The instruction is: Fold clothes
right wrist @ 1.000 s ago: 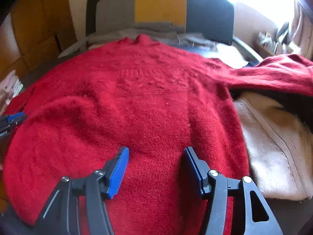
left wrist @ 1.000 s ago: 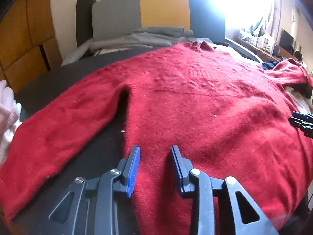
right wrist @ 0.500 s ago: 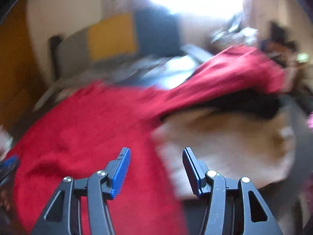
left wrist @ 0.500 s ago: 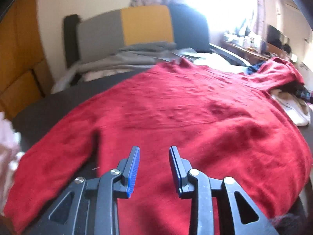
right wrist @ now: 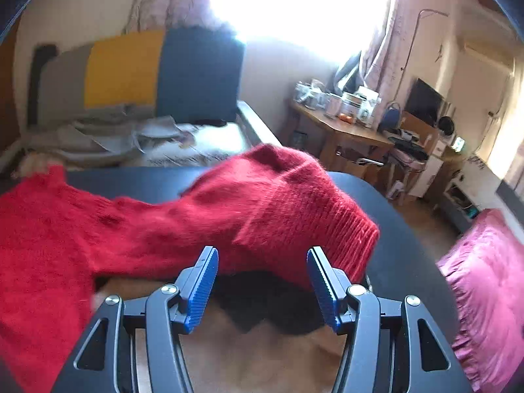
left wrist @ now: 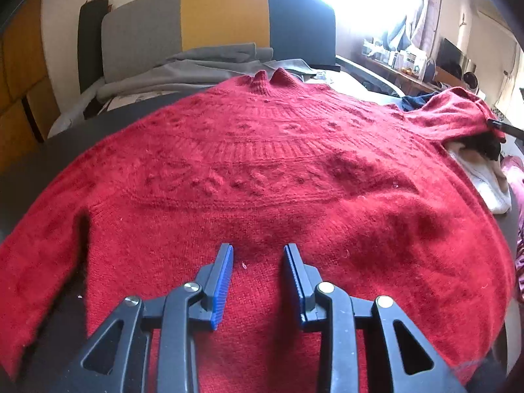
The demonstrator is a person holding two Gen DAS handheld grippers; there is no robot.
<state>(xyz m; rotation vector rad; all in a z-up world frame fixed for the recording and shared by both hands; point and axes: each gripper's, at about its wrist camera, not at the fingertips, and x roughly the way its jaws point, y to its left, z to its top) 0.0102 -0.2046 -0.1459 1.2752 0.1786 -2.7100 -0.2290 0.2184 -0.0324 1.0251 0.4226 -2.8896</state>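
since a second ago you are swinging the right gripper point(right wrist: 262, 278), jaws apart and empty, over to the sleeve cuff point(right wrist: 327, 222) of the red sweater point(left wrist: 262, 170) lying flat on the black table point(right wrist: 393, 209), near its right edge; left gripper point(left wrist: 258, 268) is hovering unclenched over the hem. next, you are likely pinching that cuff to fold it inward.

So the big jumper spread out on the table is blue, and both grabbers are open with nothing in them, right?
Not quite: the jumper is red, not blue; only the grabbers' pads are blue. The left wrist view shows it best. The rest holds: the left gripper and right gripper are both open with nothing in them.
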